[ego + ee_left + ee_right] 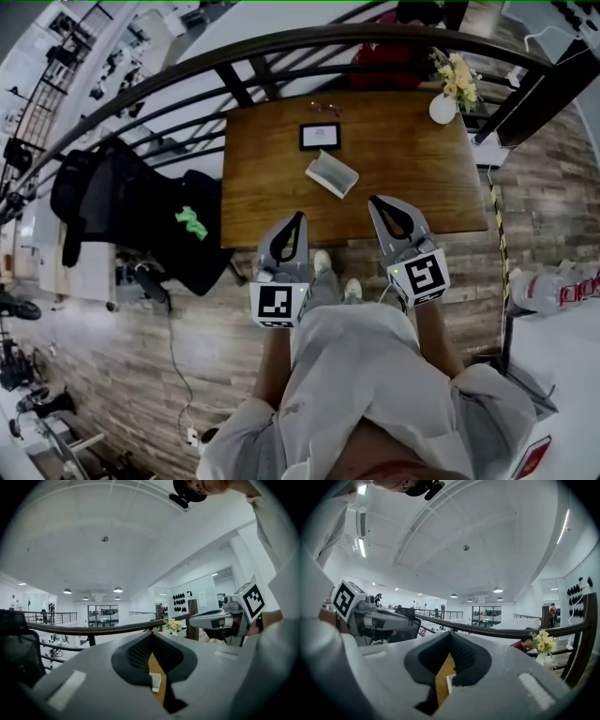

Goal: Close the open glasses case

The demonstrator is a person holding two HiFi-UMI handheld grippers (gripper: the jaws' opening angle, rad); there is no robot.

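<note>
Glasses case (332,173) open, pale, lying mid-way across wooden surface (262,178), toward its near edge. Long axis diagonal, far-left to near-right. Dark frame (320,136) just beyond it. Case lies ahead of and between both grippers, touching neither. Right gripper (377,203) looks slightly nearer, tip close to case's near-right end; left gripper (298,221) further back, to case's left. Both grippers pressed together, holding nothing. Likely reach: forward and inward.
</note>
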